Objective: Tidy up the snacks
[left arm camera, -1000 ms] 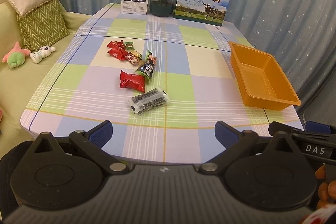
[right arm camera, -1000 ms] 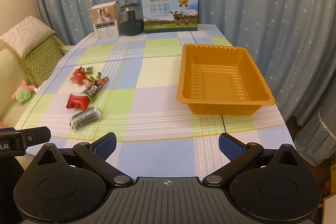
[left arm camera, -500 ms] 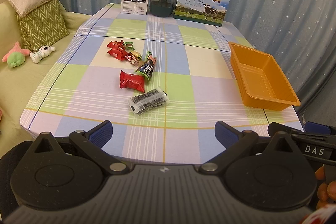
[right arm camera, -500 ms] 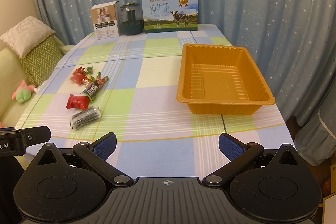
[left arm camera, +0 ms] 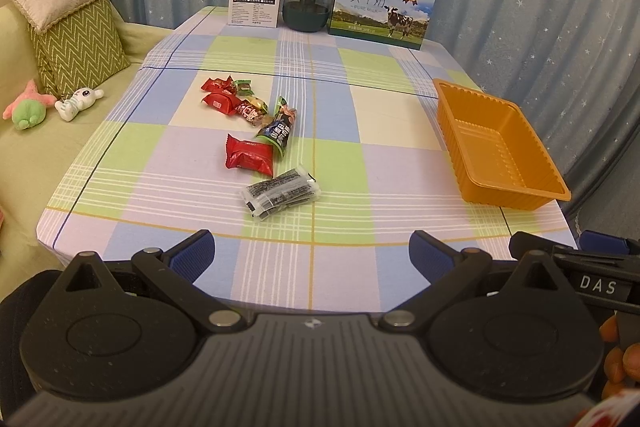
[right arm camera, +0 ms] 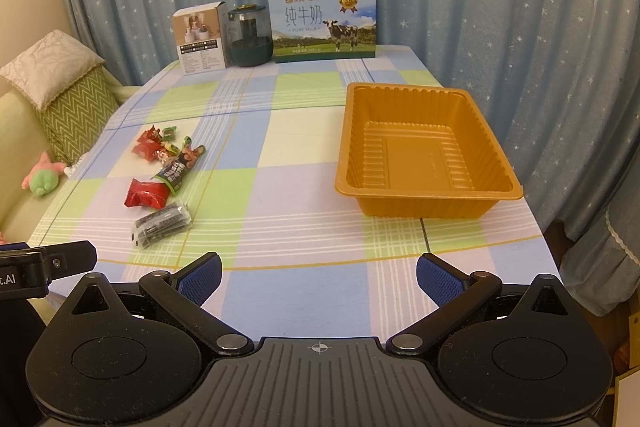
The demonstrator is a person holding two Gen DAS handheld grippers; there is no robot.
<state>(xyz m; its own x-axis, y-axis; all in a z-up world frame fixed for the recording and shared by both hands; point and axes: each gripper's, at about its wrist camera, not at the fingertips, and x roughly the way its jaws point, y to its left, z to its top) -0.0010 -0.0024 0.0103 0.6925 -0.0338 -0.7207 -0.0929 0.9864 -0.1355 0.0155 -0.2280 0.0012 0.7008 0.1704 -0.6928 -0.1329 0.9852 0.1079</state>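
Snacks loose, tray empty

Both the left gripper [left arm camera: 312, 255] and right gripper [right arm camera: 318, 277] hung spread near the tabletop's front edge; light, crinkly snack packets [left arm camera: 256, 129] lay left of the orange tray [right arm camera: 424, 151], best pinched across their middles.

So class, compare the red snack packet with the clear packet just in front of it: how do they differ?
The red snack packet is opaque and puffy; the clear packet is see-through, flatter and longer, showing dark contents. The red one lies farther from the grippers, the clear one nearer. Both lie loose on the checked tablecloth, outside the orange tray.
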